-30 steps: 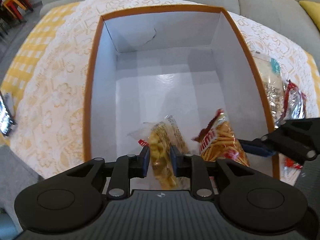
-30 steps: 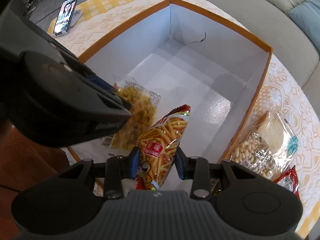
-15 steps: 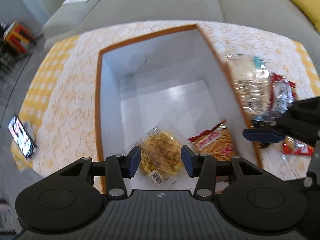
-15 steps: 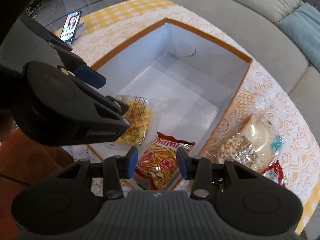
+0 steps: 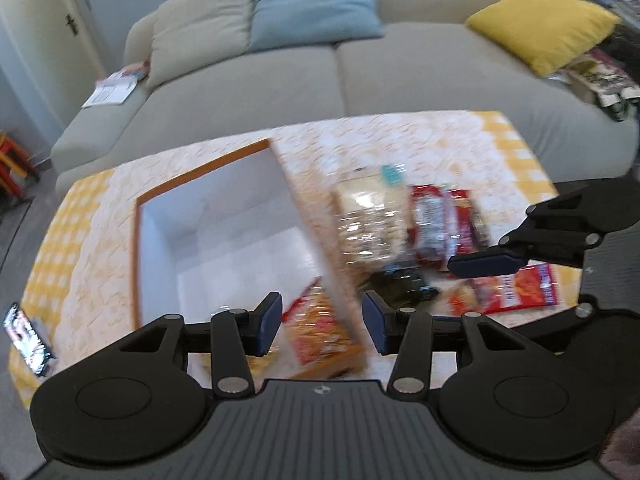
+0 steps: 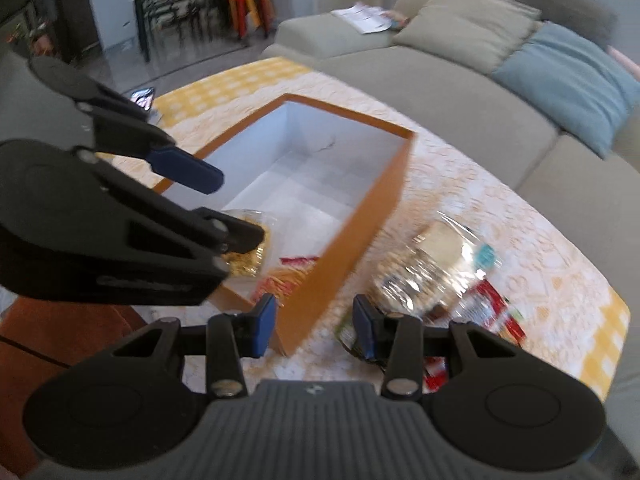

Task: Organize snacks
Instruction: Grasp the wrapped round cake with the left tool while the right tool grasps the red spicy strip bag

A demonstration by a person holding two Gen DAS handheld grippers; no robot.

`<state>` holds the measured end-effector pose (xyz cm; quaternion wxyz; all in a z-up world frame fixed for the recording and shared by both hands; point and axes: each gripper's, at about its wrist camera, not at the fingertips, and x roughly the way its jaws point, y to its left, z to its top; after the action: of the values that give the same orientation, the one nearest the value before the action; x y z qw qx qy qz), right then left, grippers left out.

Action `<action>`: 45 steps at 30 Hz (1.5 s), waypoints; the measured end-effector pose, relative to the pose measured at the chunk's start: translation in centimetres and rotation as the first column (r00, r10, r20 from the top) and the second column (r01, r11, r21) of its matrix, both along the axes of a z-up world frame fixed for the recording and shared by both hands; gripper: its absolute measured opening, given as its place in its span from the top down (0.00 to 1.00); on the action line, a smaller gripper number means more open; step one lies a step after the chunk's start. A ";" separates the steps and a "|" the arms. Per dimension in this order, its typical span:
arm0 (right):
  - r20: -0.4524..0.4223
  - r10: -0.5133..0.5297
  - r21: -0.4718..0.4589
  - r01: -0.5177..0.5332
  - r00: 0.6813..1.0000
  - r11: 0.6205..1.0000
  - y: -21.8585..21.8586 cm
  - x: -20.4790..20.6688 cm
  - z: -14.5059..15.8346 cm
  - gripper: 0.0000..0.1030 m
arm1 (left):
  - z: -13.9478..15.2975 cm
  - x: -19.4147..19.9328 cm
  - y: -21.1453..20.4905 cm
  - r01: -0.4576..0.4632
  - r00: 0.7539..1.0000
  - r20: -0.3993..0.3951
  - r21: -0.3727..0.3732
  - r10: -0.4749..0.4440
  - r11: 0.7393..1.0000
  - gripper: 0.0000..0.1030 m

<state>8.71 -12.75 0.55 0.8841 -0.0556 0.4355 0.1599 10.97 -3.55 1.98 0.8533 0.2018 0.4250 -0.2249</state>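
Left gripper (image 5: 322, 324): jaws spread, nothing held; box (image 5: 138, 248) rim runs just ahead, red stick-snack bag (image 5: 316, 328) inside, directly past its tips. Right gripper (image 6: 314, 330): jaws spread, empty, straddling box's near orange corner. Loose snacks to its right on tablecloth (image 6: 520, 216): clear nut bag (image 6: 432, 268), red packets (image 5: 444, 224). Bare cloth beyond them. Right view only: yellow snack bag (image 6: 248, 260) in box, partly behind left gripper. Left view only: phone (image 5: 28, 338) at far-left table edge. Both views blurred.

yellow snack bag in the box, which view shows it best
Right wrist view: the yellow snack bag lies in the box, partly behind the left gripper. Left wrist view shows only a blurred sliver of it under that gripper's fingers.
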 end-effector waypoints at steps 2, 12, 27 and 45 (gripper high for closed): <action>0.003 -0.041 0.003 0.041 0.999 0.999 -1.2 -1.5 -0.6 0.60 | -0.5 -1.1 -0.7 0.019 1.000 -0.011 -0.035 -0.020 0.999 0.47; -0.056 -0.234 -0.013 0.234 0.971 0.972 -6.2 -7.3 -5.9 0.60 | -5.0 -4.3 -3.2 0.046 0.991 -0.119 -0.088 -0.056 0.995 0.47; -0.104 -0.375 0.037 0.381 0.921 0.924 -10.1 -6.2 -9.6 0.60 | -8.3 -4.1 -6.0 0.103 0.983 -0.139 -0.120 -0.119 0.987 0.47; -0.196 -0.102 -0.069 0.091 0.975 0.994 -12.6 -2.7 -13.2 0.40 | -13.3 -0.2 -12.7 0.398 0.904 -0.178 0.012 -0.390 0.917 0.39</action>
<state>6.02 -25.37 -12.70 0.8409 -0.0444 0.5284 0.1086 10.79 -16.20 -11.33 0.7453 0.2836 0.4527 -0.3988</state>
